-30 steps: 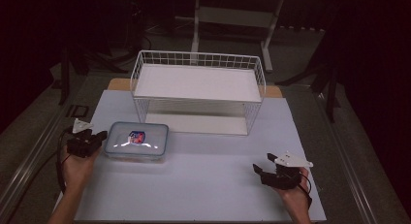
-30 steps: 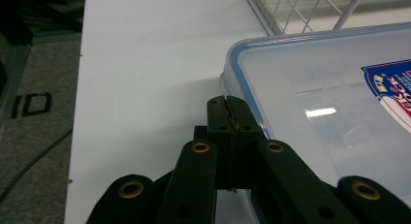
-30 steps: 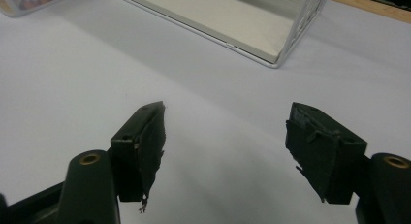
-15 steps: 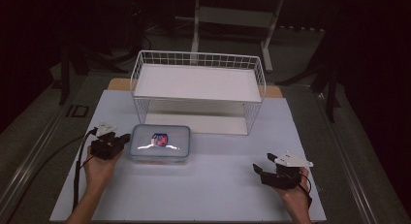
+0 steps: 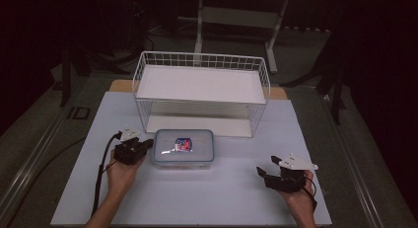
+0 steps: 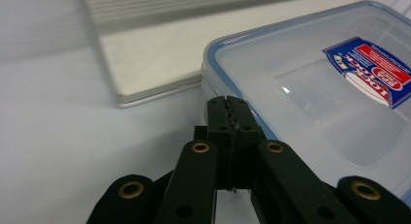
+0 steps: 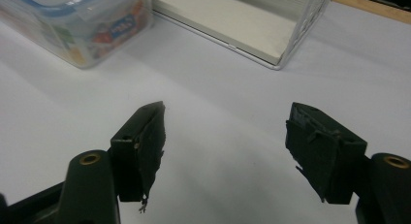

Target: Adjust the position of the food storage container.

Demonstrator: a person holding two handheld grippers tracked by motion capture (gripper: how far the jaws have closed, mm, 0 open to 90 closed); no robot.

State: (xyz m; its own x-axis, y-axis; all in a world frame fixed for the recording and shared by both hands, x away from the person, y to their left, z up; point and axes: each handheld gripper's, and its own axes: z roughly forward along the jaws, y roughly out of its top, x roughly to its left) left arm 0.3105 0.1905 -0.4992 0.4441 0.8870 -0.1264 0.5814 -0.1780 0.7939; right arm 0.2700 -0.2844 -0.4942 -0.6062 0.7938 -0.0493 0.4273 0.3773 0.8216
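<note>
The left claw [image 5: 142, 146] is clenched tight with nothing between its jaws, and its tips press against the near left edge of the clear lidded box [image 5: 183, 148]. In the left gripper view the two black jaws meet flat together right at the blue-rimmed lid of the box [image 6: 310, 88], whose red and blue label sits further off to the right of the jaws. The box lies on the white bench [image 5: 212, 198], just in front of the lower shelf of the white wire rack [image 5: 202, 87]. The right claw [image 5: 266, 171] rests low over the bench well to the right of the box, its jaws spread apart and empty. From the right claw [image 7: 225, 151] the box [image 7: 77, 25] lies ahead and to the left, the rack's corner [image 7: 310, 25] ahead to the right.
</note>
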